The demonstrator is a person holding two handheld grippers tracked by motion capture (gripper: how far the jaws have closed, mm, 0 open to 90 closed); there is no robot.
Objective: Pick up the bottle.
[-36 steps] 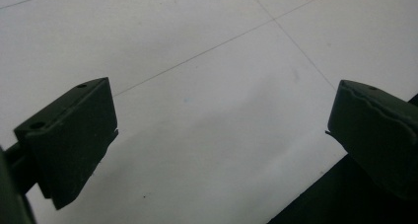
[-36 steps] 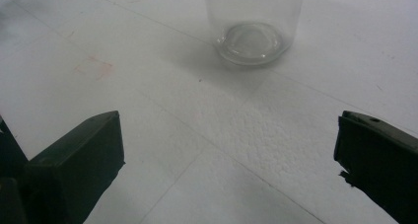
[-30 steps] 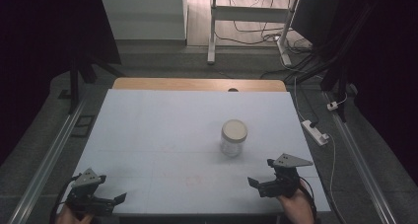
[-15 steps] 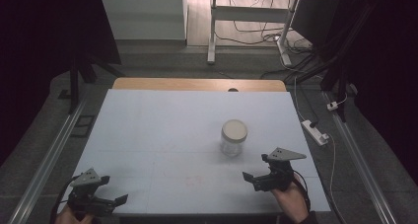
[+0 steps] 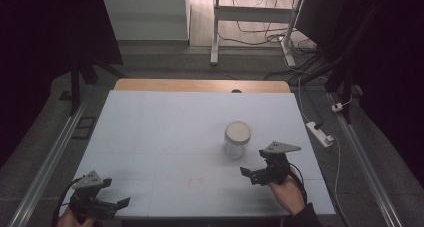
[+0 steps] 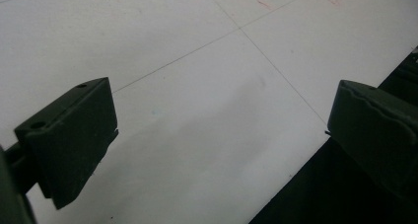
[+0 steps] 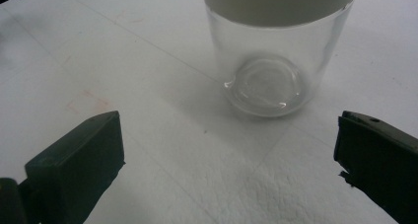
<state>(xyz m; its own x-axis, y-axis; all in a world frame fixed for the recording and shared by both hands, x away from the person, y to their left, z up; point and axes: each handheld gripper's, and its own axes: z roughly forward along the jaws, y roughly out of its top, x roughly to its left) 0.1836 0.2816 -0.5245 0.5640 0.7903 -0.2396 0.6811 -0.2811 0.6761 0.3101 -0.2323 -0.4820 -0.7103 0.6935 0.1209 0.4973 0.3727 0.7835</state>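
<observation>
Here I had the right hand-held gripper (image 5: 252,175) low over the worktop (image 5: 165,132), jaws wide apart, just short of the glass jar (image 5: 236,139) with its cream lid, which stood upright toward two o'clock of the worktop's centre. My left hand-held gripper (image 5: 117,204) sat at seven o'clock near the front edge, jaws also apart, holding nothing.
</observation>
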